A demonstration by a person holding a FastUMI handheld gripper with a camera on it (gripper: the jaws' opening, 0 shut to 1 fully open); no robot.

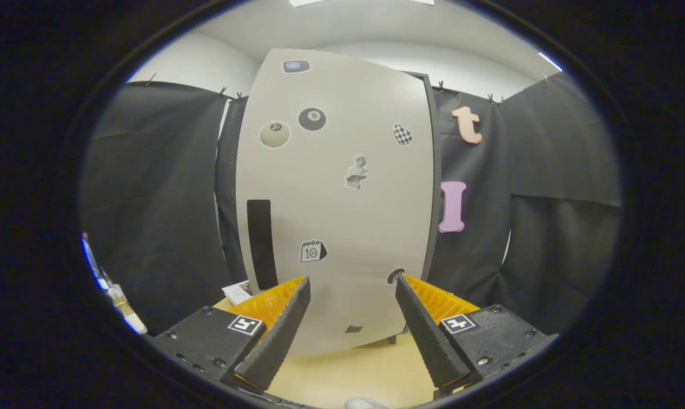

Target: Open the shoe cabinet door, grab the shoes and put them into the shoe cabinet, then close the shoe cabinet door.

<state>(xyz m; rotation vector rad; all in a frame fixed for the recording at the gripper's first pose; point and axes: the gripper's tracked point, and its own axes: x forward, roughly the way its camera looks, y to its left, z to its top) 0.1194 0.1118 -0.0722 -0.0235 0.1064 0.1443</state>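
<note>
Now the gripper (351,284) has its fingers spread wide with nothing between them, just in front of the shoe cabinet door (331,199), which looks shut.

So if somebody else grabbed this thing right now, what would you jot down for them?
Gripper: fingers open, nothing between them, pointed at the shoe cabinet door just ahead.
Door: looks shut, facing the fingers, stickers on its front. The dark vertical handle strip sits near its left edge, just beyond the left finger.
Floor: light-coloured, below the fingers.
Done: nothing yet, as far as the view tells.
Left: open the door, fetch the shoes, put them inside, close the door.
</note>
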